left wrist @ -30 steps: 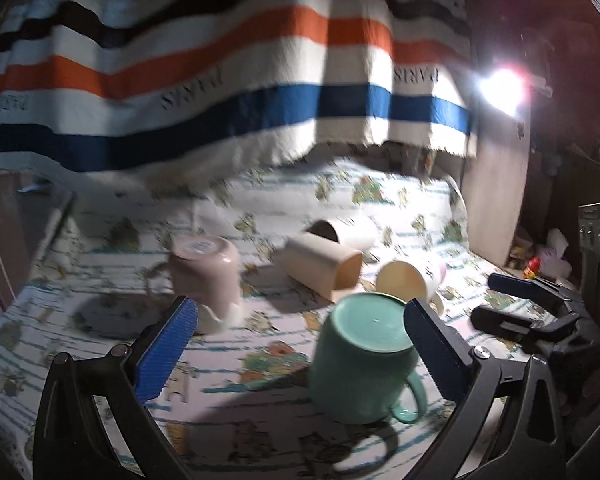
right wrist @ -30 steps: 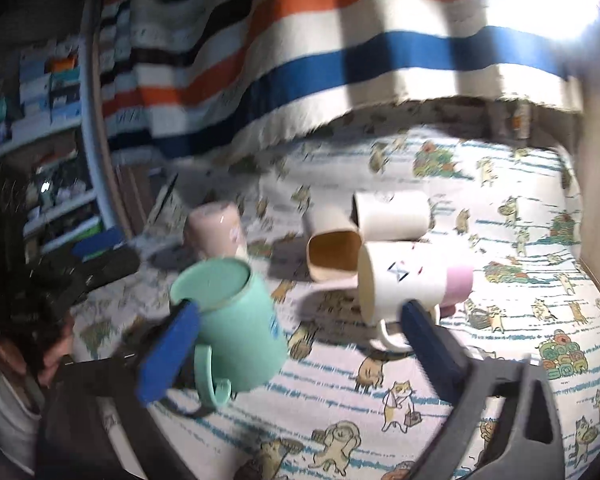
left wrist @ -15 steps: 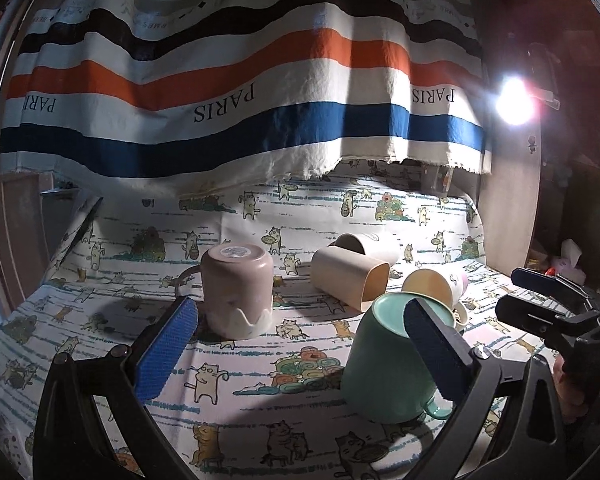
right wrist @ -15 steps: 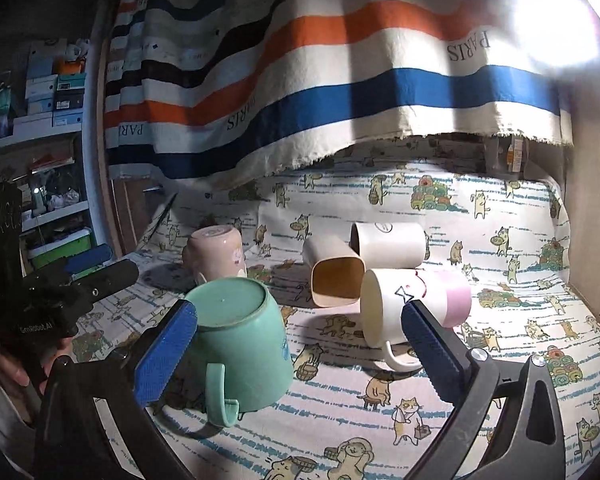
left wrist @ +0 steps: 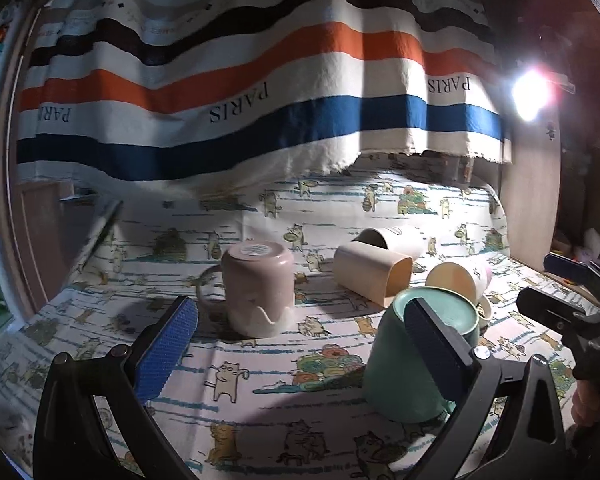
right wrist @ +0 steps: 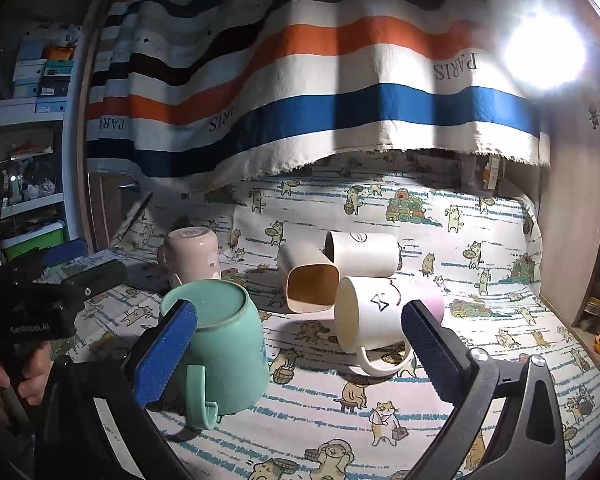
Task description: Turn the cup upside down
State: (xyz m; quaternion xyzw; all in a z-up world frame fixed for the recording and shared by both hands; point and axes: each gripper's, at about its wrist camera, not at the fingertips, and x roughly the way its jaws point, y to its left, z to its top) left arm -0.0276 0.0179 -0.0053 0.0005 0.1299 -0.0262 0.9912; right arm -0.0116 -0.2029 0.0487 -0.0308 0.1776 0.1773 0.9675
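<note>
Left wrist view: left claw [left wrist: 300, 354] spread wide, gripping nothing, blue pads [left wrist: 166, 350] hovering above the cat-print cloth [left wrist: 240, 376] over the tabletop. Compared with a second ago, pulled back and levelled; green mug [left wrist: 412, 364] no longer centred between the fingers, now partly hidden behind the right-hand pad. Sits upside down, base up, on the cloth toward the near edge of the tabletop.

Right wrist view: right claw [right wrist: 298, 354] likewise spread wide and holding nothing. Green mug [right wrist: 224, 344] just behind its left-hand pad [right wrist: 166, 354], handle toward the camera; a second ago tilted, now settled on its rim. Cannot tell whether pad and mug touch.

Outward from there, five cups counted. One green mug, inverted. One pink mug [left wrist: 258, 288] [right wrist: 190, 254], also inverted, wavy rim down, toward the left edge. One beige square cup [left wrist: 372, 276] [right wrist: 310, 282] on its side near the middle, mouth toward the camera in the right wrist view. One white cup [right wrist: 364, 254] on its side just behind it, touching or nearly so. One white and pink mug [right wrist: 380, 310] [left wrist: 458, 282] on its side, handle down on the cloth, just beside the beige one.

Along the far edge, striped blanket [left wrist: 260, 92] lettered PARIS hanging down. One bright lamp [right wrist: 544, 50] at the right edge. Shelves [right wrist: 24, 80] of boxes beyond the left edge.
</note>
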